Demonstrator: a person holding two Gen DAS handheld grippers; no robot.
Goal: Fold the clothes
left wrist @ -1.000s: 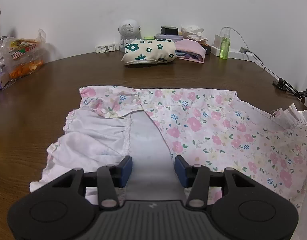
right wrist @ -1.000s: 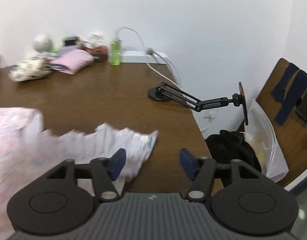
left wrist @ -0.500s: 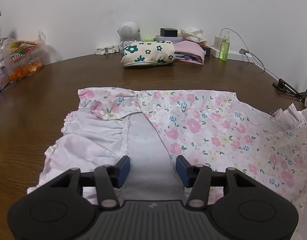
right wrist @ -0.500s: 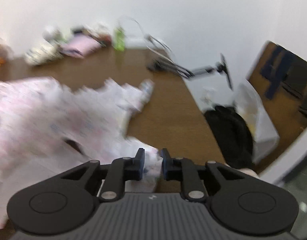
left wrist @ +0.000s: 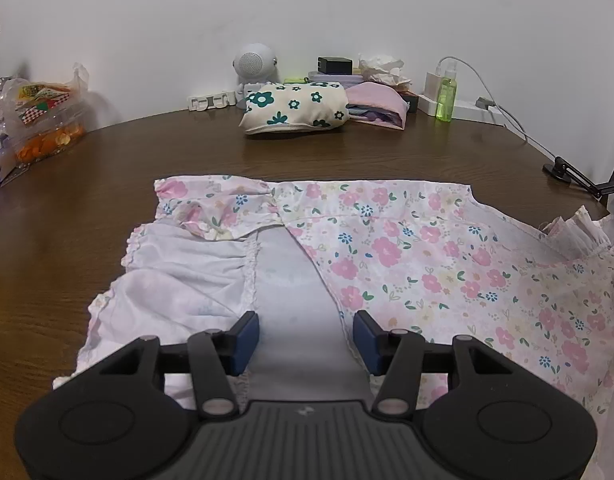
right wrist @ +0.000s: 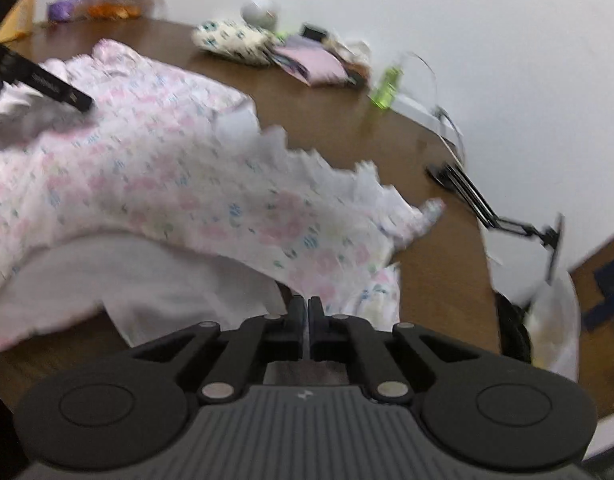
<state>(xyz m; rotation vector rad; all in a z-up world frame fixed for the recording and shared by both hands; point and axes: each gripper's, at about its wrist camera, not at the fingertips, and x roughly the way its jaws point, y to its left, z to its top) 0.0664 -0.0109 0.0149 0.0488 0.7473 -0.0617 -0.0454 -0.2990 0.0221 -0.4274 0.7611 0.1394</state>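
Note:
A pink floral dress (left wrist: 407, 248) lies spread on the brown table (left wrist: 87, 184), its pale lining showing on the left. My left gripper (left wrist: 306, 334) is open, low over the dress's near edge, holding nothing. My right gripper (right wrist: 308, 312) is shut on the dress's hem and lifts it off the table; the floral cloth (right wrist: 167, 184) drapes up from the table to the jaws. This view is blurred. The left gripper's finger (right wrist: 51, 84) shows at the far left of the right wrist view.
Folded clothes, a cream floral bundle (left wrist: 295, 108) and a pink one (left wrist: 377, 104), sit at the back by the wall. A green bottle (left wrist: 445, 94), white speaker (left wrist: 254, 62) and snack bags (left wrist: 39, 120) stand nearby. A black phone arm (right wrist: 491, 208) is at the table's right edge.
My right gripper has closed on the dress's hem and swung left and up, lifting it. The left gripper has barely moved.

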